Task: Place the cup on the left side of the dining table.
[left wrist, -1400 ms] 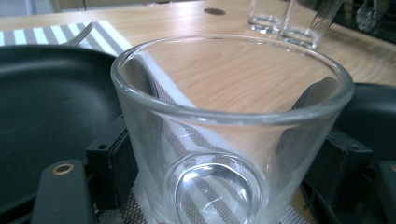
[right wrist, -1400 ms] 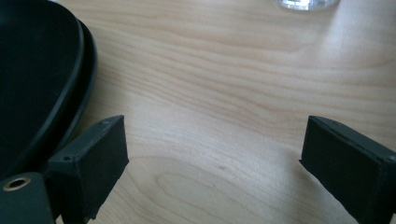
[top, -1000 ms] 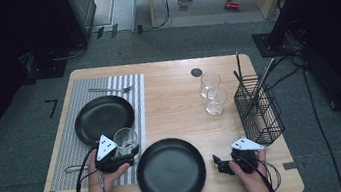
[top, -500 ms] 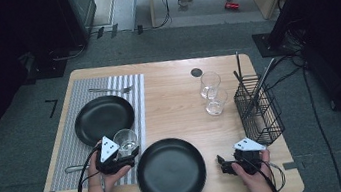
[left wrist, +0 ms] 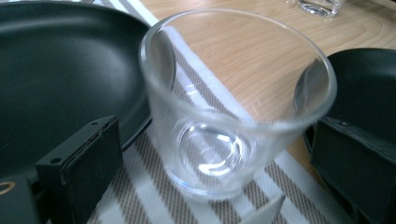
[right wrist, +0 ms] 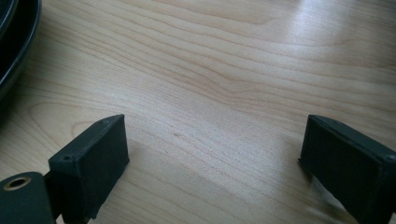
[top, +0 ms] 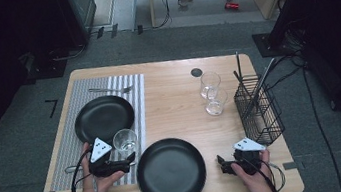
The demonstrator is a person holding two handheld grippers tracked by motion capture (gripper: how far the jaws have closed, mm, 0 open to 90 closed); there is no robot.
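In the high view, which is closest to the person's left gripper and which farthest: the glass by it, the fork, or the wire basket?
From the left gripper:
1. Glass, right at its jaws, on the striped mat.
2. Fork, at the mat's far end.
3. Wire basket, across the table at the right edge.

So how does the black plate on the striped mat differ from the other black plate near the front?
The black plate on the striped mat lies on cloth at the left, farther back; the front black plate sits on bare wood near the middle. The front one looks larger. The clear glass stands between them. Both are round, dark and empty.
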